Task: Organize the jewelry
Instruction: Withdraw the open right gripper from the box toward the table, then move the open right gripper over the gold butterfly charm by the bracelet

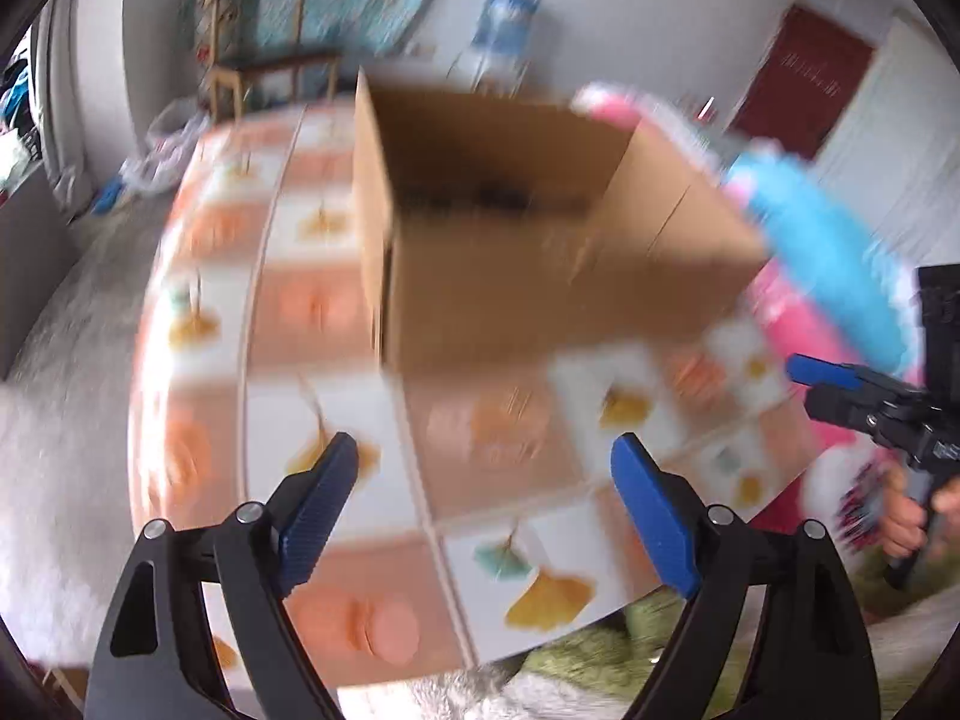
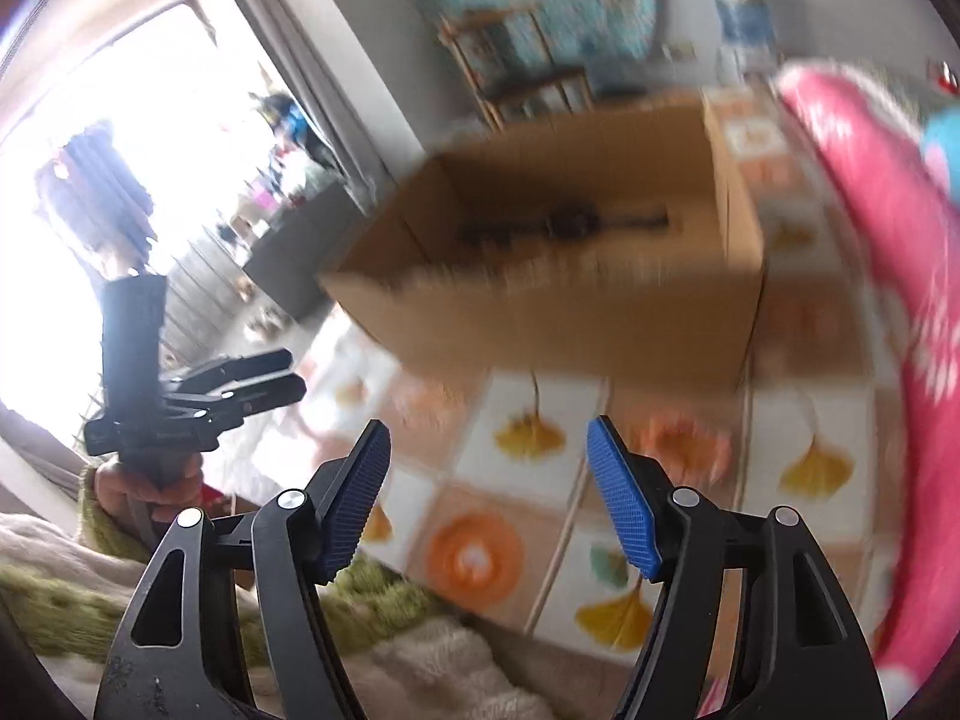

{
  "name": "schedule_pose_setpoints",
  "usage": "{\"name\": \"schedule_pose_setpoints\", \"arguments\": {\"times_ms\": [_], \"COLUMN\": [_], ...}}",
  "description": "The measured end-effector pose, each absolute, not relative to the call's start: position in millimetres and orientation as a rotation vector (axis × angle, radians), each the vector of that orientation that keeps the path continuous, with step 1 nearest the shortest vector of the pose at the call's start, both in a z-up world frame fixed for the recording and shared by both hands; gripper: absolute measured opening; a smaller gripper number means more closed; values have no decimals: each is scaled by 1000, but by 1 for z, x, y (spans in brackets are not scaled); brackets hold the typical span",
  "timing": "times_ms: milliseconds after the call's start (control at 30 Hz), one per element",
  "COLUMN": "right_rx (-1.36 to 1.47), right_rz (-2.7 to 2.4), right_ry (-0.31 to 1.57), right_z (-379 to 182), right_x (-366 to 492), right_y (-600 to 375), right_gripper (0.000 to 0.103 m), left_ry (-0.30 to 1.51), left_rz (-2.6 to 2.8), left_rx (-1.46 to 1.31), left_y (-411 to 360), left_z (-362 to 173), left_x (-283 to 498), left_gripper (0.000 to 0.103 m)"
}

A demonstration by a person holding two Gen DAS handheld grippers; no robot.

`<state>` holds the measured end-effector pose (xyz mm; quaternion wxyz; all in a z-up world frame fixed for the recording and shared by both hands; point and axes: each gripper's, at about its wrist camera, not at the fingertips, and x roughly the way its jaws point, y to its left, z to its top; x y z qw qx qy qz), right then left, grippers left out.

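1. Left wrist view, heavy motion blur. The left gripper, black arms with blue ribbed pads, has its jaws spread wide with nothing between them; only the patterned tabletop shows through the gap.
2. Open brown cardboard box stands on the table with the orange-and-white ginkgo-leaf tiled cover, beyond the fingertips and apart from them.
3. Dark blurred items lie on the box floor, probably the jewelry; too smeared to tell pieces apart.
4. Pink and blue fluffy fabric lies right of the box, touching its flap.
5. The right gripper shows at the right edge, held by a hand; its jaw spread cannot be read from this side angle.
6. Right wrist view, also blurred. The right gripper's jaws are apart, nothing held, tabletop visible between the pads.
7. Same box is ahead, dark items inside near its far wall.
8. The left gripper is at the left, gripped by a hand in a green knit sleeve.
9. Wooden chair stands behind the table.
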<state>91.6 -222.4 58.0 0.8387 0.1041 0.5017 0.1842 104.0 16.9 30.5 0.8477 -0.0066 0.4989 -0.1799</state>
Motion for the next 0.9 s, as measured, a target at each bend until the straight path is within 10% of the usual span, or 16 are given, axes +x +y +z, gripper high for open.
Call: {"name": "schedule_pose_setpoints", "arguments": {"times_ms": [400, 900], "right_rx": [260, 210], "right_rz": [272, 176], "right_ry": [1148, 1110], "right_z": [10, -3], "right_x": [92, 123], "right_y": [-238, -275], "right_gripper": [30, 24], "left_ry": [1076, 1022], "left_rz": [-307, -247], "left_rx": [121, 155], "left_y": [-23, -29], "left_z": [-27, -34], "left_x": [89, 91], "left_gripper": [91, 99]}}
